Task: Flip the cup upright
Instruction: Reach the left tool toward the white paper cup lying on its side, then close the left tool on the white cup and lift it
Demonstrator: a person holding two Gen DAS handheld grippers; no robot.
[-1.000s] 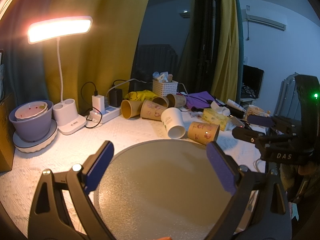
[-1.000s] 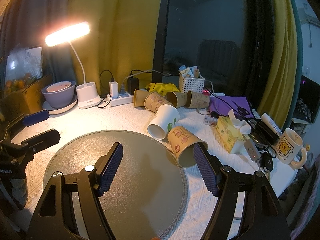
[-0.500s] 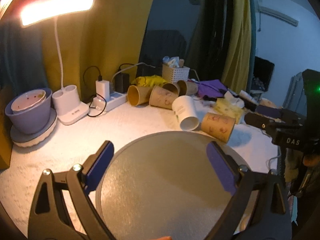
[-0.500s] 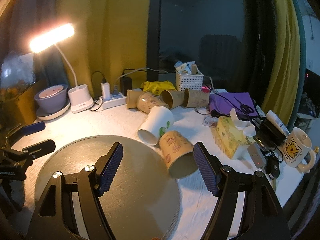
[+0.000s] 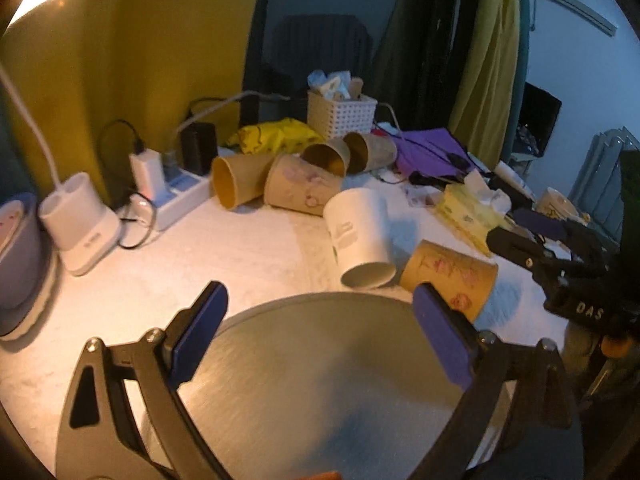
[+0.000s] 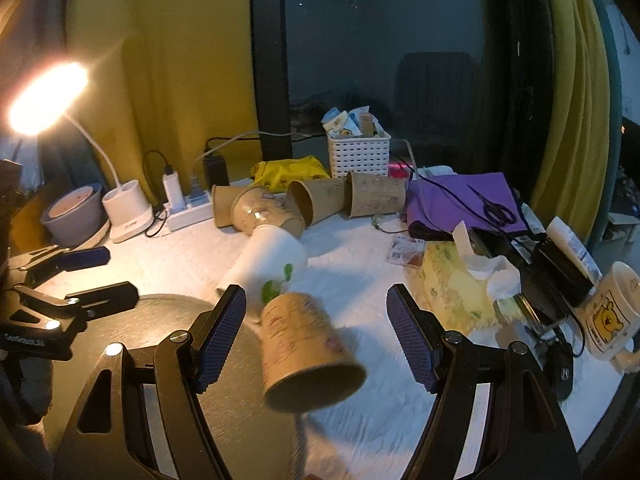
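Note:
A brown paper cup (image 6: pixel 308 352) lies on its side at the edge of the round grey mat (image 6: pixel 168 332), mouth toward the right wrist camera. My right gripper (image 6: pixel 316 336) is open, with its fingers on either side of the cup and apart from it. The cup also shows in the left wrist view (image 5: pixel 452 276). A white cup (image 5: pixel 360 240) lies on its side just behind it. My left gripper (image 5: pixel 320 336) is open and empty above the mat (image 5: pixel 320 380). The right gripper also shows in the left wrist view (image 5: pixel 536 240).
Several more brown cups (image 5: pixel 304 176) lie on their sides at the back. A power strip (image 5: pixel 176 196), a lamp base (image 5: pixel 80 224), a white basket (image 5: pixel 342 114), a tissue box (image 6: pixel 456 284) and a mug (image 6: pixel 608 320) stand around them.
My right gripper has moved forward and now has the brown cup between its open fingers. My left gripper has moved closer to the cups.

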